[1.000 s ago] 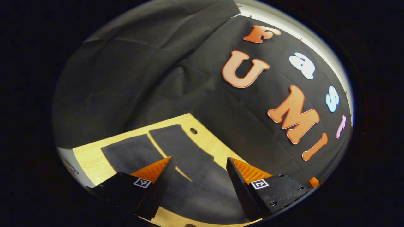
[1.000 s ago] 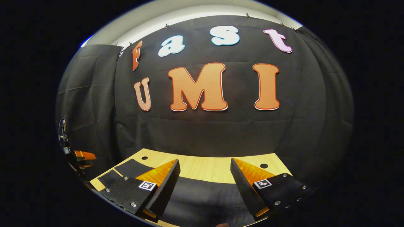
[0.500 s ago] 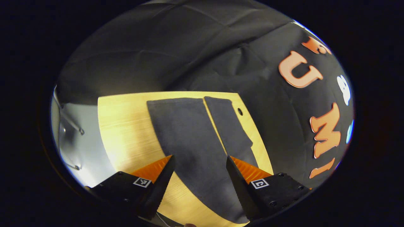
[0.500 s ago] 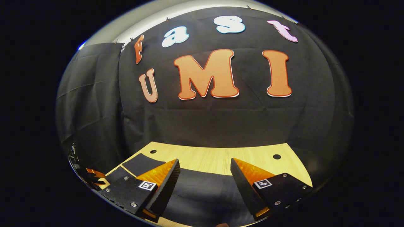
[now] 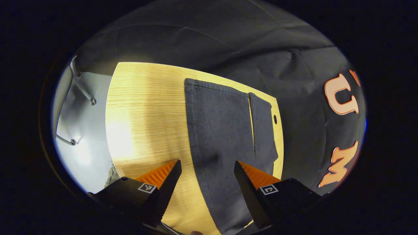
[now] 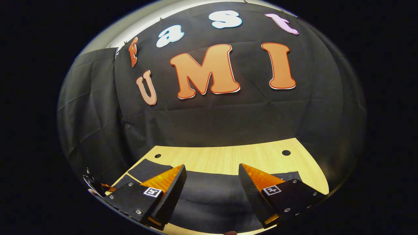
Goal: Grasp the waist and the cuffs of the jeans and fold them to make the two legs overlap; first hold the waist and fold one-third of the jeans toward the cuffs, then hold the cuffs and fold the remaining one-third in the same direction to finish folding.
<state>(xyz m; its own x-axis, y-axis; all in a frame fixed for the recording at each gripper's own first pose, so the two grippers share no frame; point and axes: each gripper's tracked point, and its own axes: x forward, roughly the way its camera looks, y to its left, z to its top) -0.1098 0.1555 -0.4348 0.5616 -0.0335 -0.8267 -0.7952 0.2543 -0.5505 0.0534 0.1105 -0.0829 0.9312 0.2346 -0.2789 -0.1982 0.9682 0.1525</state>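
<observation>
Fingers of my left gripper (image 5: 206, 182) stand wide apart at the bottom of the left gripper view, and nothing is pinched between them. Between them and just past them I see the jeans (image 5: 222, 137). The jeans are dark and lie flat on the wooden table (image 5: 147, 114). They run from the bottom middle of the frame up to the middle, where the two legs end side by side. The wide leg is in the middle and the thin strip of the other leg is just to its right, with a thin line of wood between them near the top. A small round hole (image 5: 275, 119) in the table sits just right of the thin leg. Bare wood fills the left part of the table. Black cloth wall (image 5: 228, 42) is across the top and the right.

In the right gripper view, my right gripper (image 6: 212, 192) is open wide too and holds nothing. Dark jeans (image 6: 209, 192) lie flat on the table right under and between its fingers, across the bottom of the frame. A leg end shows at the lower left. Light wood (image 6: 228, 156) shows behind, with two small holes, one left (image 6: 157, 156) and one right (image 6: 286, 152). The black cloth wall (image 6: 212, 120) stands above that.
</observation>
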